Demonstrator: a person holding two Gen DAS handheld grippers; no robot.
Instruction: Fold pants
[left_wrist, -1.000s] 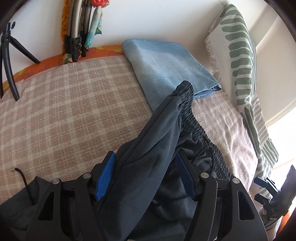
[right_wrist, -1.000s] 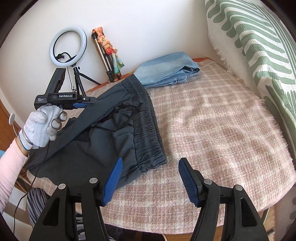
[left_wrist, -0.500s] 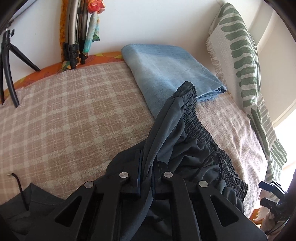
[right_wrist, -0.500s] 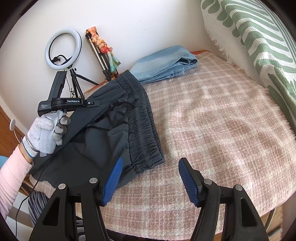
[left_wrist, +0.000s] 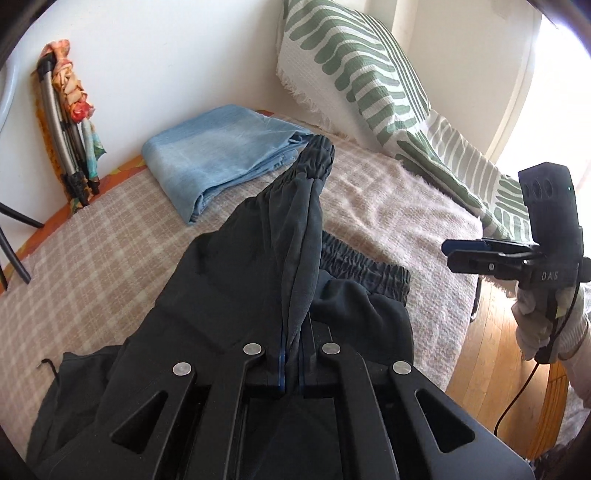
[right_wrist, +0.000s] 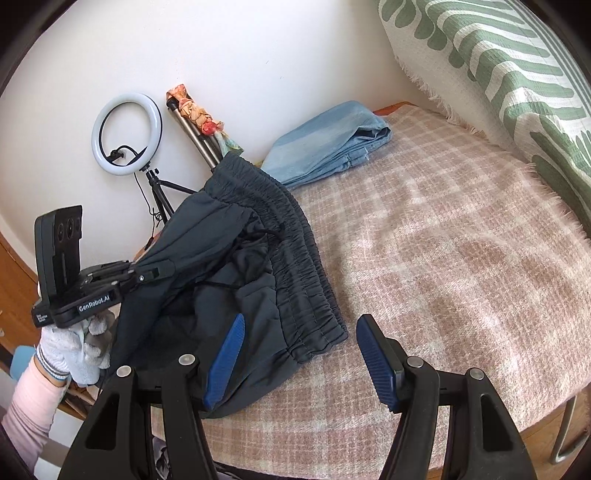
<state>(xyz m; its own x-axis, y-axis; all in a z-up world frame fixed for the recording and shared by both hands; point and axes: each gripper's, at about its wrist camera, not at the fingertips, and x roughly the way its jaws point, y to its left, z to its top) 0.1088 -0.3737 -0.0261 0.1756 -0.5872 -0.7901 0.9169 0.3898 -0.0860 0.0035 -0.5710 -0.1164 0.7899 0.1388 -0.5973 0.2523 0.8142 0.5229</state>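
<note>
Gripping a raised ridge of the dark pants (left_wrist: 295, 229), the left gripper (left_wrist: 291, 373) has its jaws clamped tight on the fabric; the cloth runs up from the fingers toward 12 o'clock, ending at the gathered waistband. The left wrist view alone shows this pinch close up. It also shows the right gripper (left_wrist: 476, 254) at 3 o'clock, side-on, off the bed's edge over wooden floor; from that angle its jaw gap cannot be judged.

The right wrist view settles it: the right gripper (right_wrist: 299, 354) stands spread wide, blue pads (right_wrist: 225, 358) apart, holding nothing. One pad hovers over the pants' near edge, the other over bare blanket. This view alone shows the left gripper (right_wrist: 147, 275) from outside at 9 o'clock, in a white-gloved hand (right_wrist: 74, 347), with the pants (right_wrist: 221, 266) pulled into a taut tent from it up to the waistband at 11 o'clock. The rest of the garment lies rumpled on the bed, drawcord loose.

Surface: bed with pink-and-cream plaid blanket (right_wrist: 443, 258). Folded light-blue jeans (right_wrist: 328, 140) lie at the far edge, near the lifted waistband. A green-and-white patterned pillow (right_wrist: 498, 62) leans at 1 o'clock. White wall behind; ring light (right_wrist: 127, 134) on a tripod and a folded stand with a colourful scarf (right_wrist: 195, 110) at 10–11 o'clock.
</note>
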